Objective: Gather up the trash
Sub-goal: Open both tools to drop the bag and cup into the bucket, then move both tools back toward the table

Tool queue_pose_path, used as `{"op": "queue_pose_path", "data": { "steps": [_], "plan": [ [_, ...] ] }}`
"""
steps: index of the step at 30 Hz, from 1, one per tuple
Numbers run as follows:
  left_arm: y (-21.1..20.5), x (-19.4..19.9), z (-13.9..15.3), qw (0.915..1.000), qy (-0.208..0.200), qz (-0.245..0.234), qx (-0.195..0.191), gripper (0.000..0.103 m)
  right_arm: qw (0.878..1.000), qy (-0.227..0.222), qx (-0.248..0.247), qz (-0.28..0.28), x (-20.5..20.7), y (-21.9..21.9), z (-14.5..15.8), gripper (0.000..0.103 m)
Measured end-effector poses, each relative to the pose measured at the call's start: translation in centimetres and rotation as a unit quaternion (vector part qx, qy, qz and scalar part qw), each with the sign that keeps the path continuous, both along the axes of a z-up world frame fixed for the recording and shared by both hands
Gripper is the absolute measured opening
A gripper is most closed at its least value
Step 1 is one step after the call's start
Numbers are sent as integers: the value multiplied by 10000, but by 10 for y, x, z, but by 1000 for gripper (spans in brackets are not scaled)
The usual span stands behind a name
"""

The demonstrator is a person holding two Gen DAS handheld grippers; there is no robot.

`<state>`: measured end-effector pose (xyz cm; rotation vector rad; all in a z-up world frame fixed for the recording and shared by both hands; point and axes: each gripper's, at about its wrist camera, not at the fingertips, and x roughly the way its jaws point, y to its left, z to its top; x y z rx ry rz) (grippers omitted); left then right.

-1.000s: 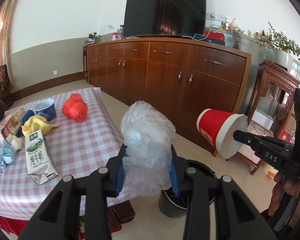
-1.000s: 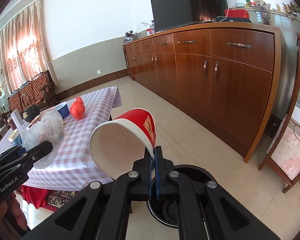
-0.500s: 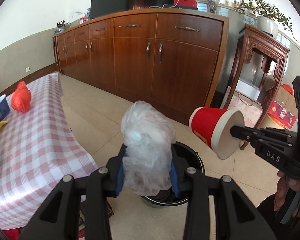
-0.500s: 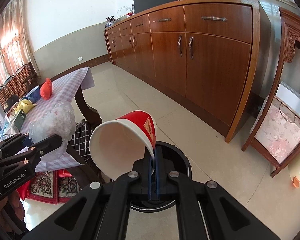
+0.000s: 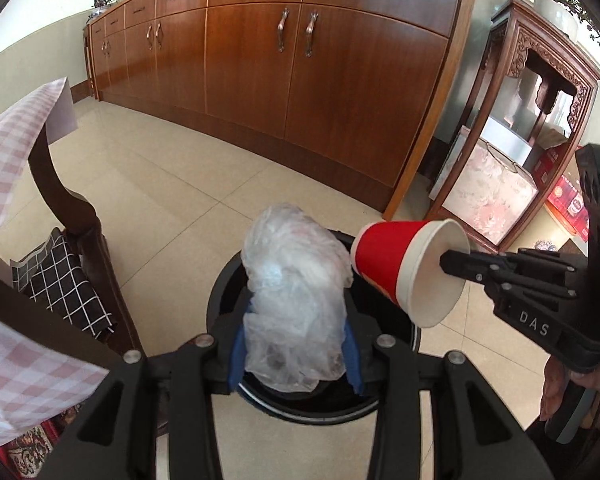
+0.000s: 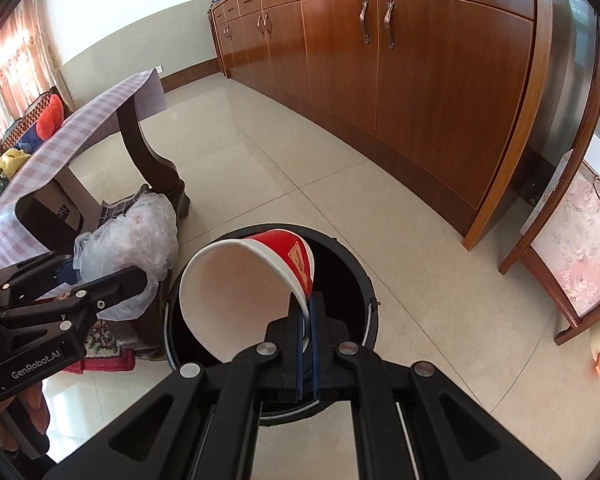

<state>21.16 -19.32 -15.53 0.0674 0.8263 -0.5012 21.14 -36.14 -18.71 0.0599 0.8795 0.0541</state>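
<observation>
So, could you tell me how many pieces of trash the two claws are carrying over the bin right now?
2. The crumpled plastic bag sits between the opening jaws of the left claw; the red paper cup is pinched by its rim in the right claw. Both hang above the black bin.

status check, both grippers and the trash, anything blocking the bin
Left gripper jaws opening, clear plastic bag between them over black bin. Right gripper shut on red paper cup rim, above bin. Bin mouth unobstructed.

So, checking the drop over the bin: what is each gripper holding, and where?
Left gripper, opening: crumpled plastic bag, lower sides. Right gripper: red paper cup, pinched at the rim.
</observation>
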Motion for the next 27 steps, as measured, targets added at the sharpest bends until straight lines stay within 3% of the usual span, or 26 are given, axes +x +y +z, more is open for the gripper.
{"op": "queue_pose_path", "data": {
  "steps": [1, 2, 4, 10, 18, 27],
  "plan": [
    [0, 4, -4, 10000, -52, 55, 18, 70, 10000, 31, -56, 28, 5, -1, -8, 15],
    [-1, 9, -9, 9998, -54, 178, 96, 92, 9997, 151, -190, -23, 12, -5, -16, 46],
    [1, 13, -15, 9990, -5, 386, 241, 98, 9981, 316, -311, -432, 18, -19, -26, 73],
    [2, 7, -6, 9981, 33, 466, 411, 98, 9932, 286, -109, -1122, 10, -47, -18, 74],
    [-2, -4, 21, 9986, -138, 351, 368, 103, 9930, -64, -203, -1159, -10, -37, 15, 94],
    [9, -28, 54, 9976, -443, 367, 373, 103, 9915, -489, -232, -1185, -38, -17, 54, 97]
  ]
}}
